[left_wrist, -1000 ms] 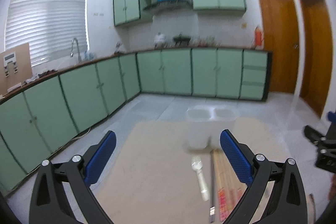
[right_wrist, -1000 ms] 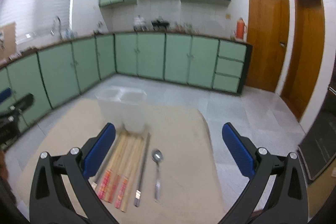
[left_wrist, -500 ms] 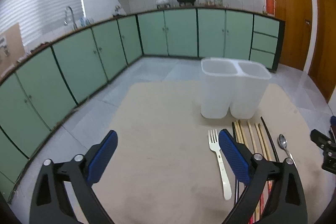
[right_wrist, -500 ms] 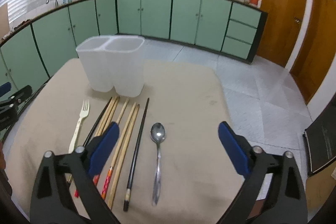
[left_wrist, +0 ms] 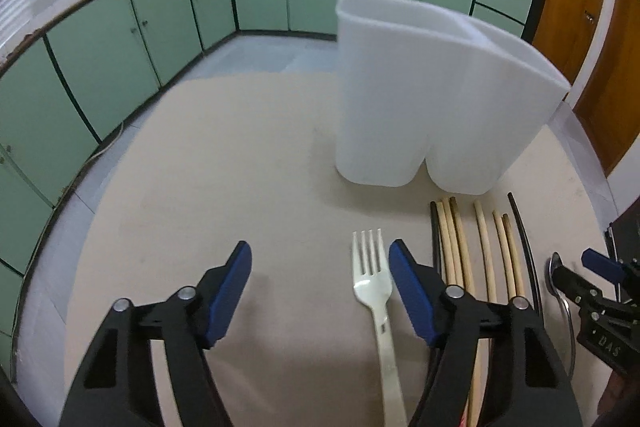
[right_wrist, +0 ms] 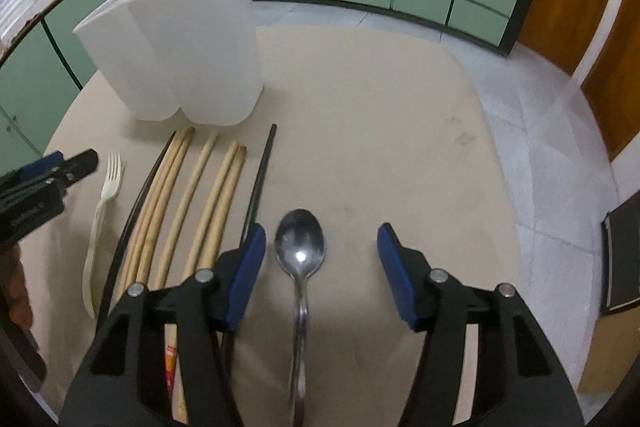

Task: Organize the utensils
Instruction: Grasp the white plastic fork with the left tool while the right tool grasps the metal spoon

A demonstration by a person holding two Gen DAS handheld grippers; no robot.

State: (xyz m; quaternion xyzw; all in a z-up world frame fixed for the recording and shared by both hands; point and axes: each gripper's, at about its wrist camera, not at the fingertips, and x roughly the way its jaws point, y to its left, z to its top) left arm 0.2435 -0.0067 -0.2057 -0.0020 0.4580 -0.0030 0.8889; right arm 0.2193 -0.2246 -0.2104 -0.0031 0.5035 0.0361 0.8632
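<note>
Change since earlier frames: both grippers have come down and forward over the counter; the white holder and the utensils now fill far more of each view, and the upper cabinets have left the frame.
Left gripper (left_wrist: 320,263): lower centre of the left wrist view, jaws spread wide, holding nothing. It also shows at the left edge of the right wrist view (right_wrist: 76,163).
Right gripper (right_wrist: 320,247): lower centre of the right wrist view, jaws spread wide, holding nothing. Its tip shows at the right edge of the left wrist view (left_wrist: 576,273).
Fork (left_wrist: 374,291): pale, flat on the counter, tines toward the top of the frame; it lies between the left gripper's fingers, close beside the right-hand blue pad (left_wrist: 412,295). Contact cannot be told.
Spoon (right_wrist: 300,247): metal, flat on the counter, bowl upward in frame; it lies between the right gripper's fingers, nearer the left-hand blue pad (right_wrist: 246,275), apart from it.
Chopsticks (right_wrist: 212,195): several light wooden ones laid side by side between fork and spoon, with a dark chopstick (right_wrist: 260,175) on the spoon side and another dark one on the fork side.
Holder (left_wrist: 432,95): white, two-compartment, upright, upper right of the left wrist view and upper left of the right wrist view (right_wrist: 180,39); it stands just beyond the chopstick tips. Its contents cannot be seen.
Counter (left_wrist: 224,163): beige surface carrying all items.
Background: green cabinets (left_wrist: 120,43) curve across the top of both views.
</note>
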